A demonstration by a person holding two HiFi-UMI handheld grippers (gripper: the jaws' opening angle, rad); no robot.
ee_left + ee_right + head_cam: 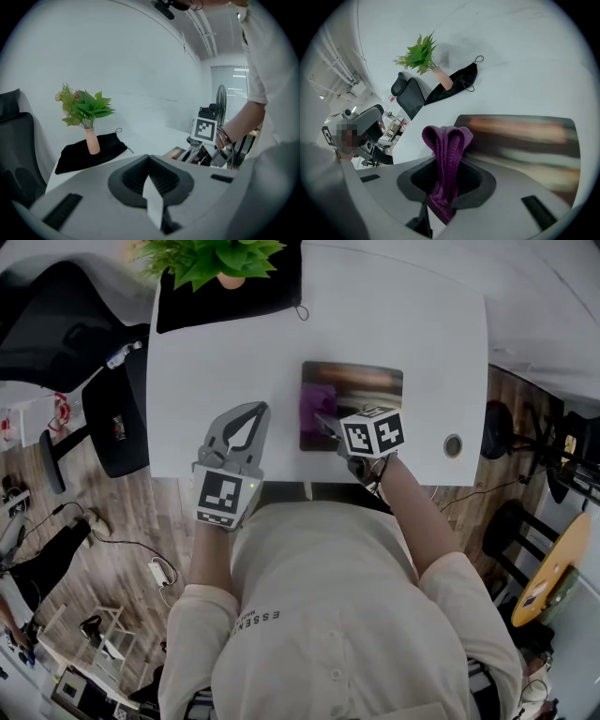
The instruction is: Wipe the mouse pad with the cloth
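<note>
right gripper [325, 424] clamps the cloth [318, 397] over the left end of the mouse pad [366, 382], near the front edge of the desk [234, 348]; left gripper [260, 410] closed, empty; wiping seemingly just starting.

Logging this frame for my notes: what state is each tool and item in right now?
Purple knit cloth: folded, pinched.
Right tool: shut on that cloth.
Left tool: shut, empty.
Dark rectangular mouse pad: lying flat.
Pink vase of green leaves: upright.
Black fabric pouch: flat, under vase.
</note>
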